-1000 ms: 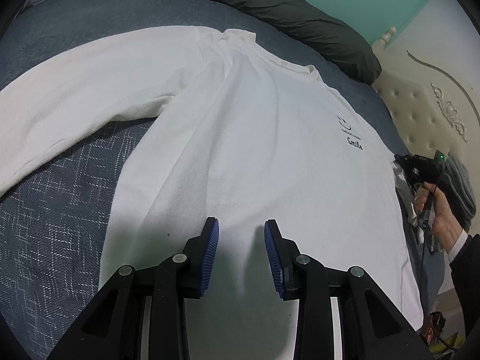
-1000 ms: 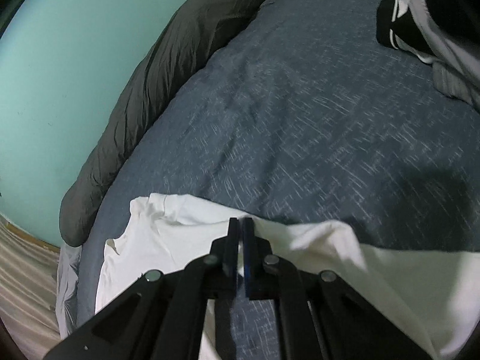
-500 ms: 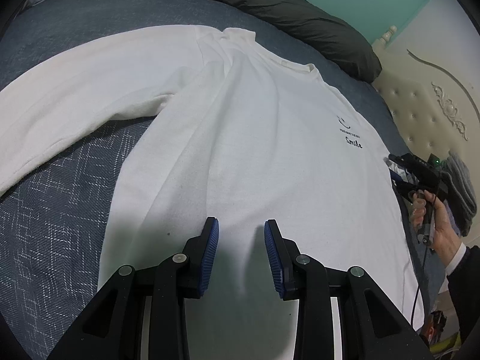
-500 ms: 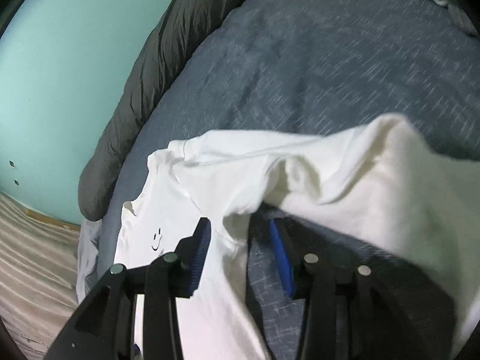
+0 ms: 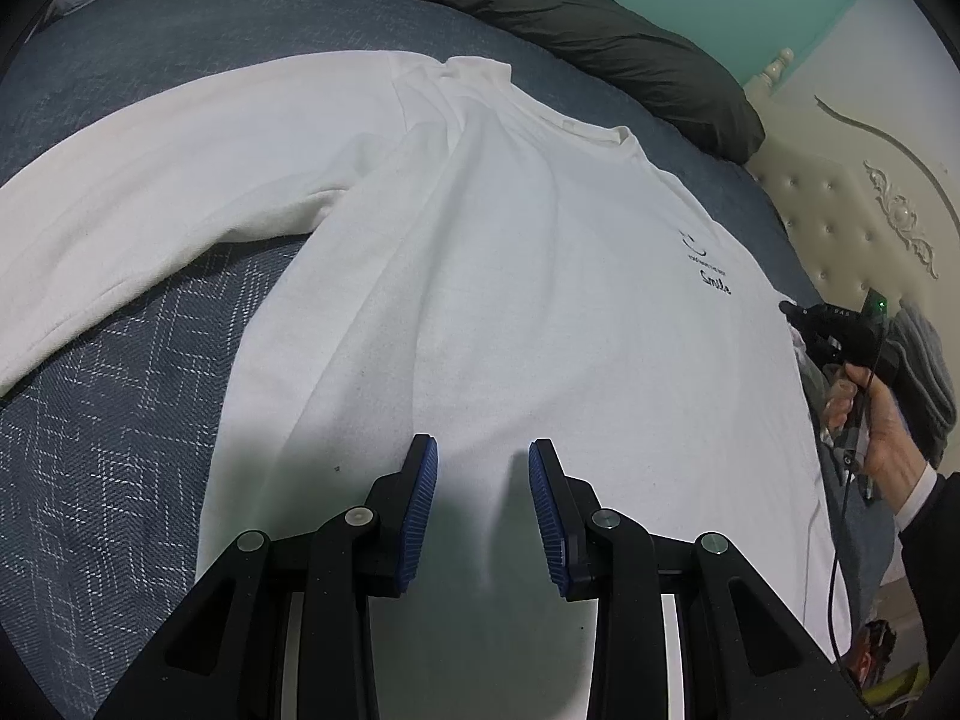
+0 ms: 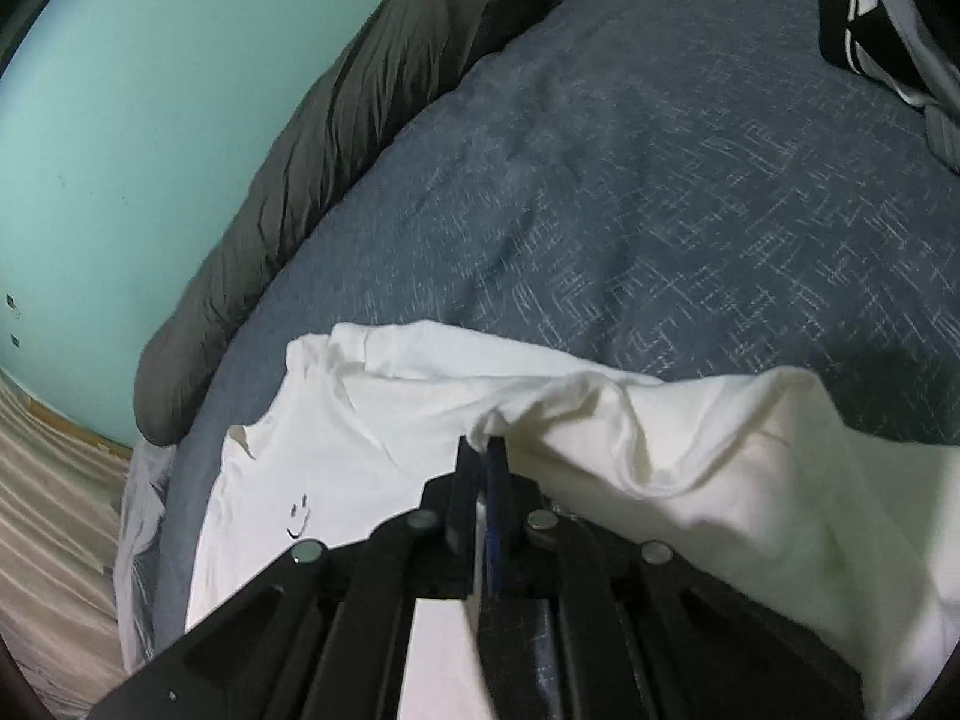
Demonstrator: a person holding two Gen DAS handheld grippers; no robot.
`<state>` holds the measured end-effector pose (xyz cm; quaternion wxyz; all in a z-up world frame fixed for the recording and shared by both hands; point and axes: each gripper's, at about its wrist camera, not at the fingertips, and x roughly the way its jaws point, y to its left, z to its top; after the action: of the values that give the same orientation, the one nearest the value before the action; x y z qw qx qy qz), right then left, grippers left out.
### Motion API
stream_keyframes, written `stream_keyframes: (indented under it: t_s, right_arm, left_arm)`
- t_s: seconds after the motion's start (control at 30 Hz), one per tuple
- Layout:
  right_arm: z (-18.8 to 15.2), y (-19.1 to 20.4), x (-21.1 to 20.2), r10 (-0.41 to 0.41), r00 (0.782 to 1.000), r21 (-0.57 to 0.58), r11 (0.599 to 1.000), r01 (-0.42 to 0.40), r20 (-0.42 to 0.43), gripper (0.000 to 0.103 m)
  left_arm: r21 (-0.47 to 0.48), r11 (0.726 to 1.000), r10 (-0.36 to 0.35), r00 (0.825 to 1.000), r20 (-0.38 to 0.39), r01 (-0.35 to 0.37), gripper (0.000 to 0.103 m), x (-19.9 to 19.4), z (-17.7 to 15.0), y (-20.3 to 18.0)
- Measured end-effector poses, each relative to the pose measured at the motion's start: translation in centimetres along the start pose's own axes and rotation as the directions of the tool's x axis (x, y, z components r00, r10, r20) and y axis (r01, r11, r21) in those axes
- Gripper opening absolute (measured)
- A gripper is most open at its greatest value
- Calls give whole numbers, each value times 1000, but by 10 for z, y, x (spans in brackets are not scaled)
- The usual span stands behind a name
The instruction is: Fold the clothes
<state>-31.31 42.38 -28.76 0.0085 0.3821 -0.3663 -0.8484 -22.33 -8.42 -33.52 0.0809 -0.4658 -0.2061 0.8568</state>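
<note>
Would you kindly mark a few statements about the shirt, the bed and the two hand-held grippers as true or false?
1. The shirt is white with a small smiley print. True.
2. The left hand-held gripper is clamped on the hem. False: its jaws stand apart above the shirt, holding nothing.
3. The right hand-held gripper is shut on shirt fabric. True.
4. The bedspread is plain red. False: it is blue-grey with a pale woven pattern.
5. The left sleeve is folded across the chest. False: it lies spread out to the side.
</note>
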Motion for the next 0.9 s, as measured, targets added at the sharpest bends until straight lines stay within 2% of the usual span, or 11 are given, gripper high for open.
stream_keyframes:
  t_s: [0.2,0.3,0.57,0.67,0.83,0.9]
  right_arm:
    - [-8,-7,12,-37,998,24,999,38,-43,2]
    - [-13,-9,15,-37,997,29,999,39,-63,2]
    - [-22,-1,11,-41,997,-1,999,41,-71,5]
    - [-26,1,11,-44,996,-12,999,43,-80,5]
    - [-25,3,8,-50,996,-22,999,49,-80,5]
    - [-25,3,7,-54,995,-24,998,52,-79,5]
  left_arm:
    - [-16,1000,-11,1000,8,11,35,-3,3,4]
    - [-15,1000,8,1000,21,-8,35,-8,7,7]
    - [-110,992,67,993,92,-56,36,-33,27,48]
    - [-161,987,27,994,106,-10,37,-34,33,65]
    - [-150,988,-11,996,92,24,37,-22,47,70]
    - [-192,979,-50,995,89,66,37,-13,51,77]
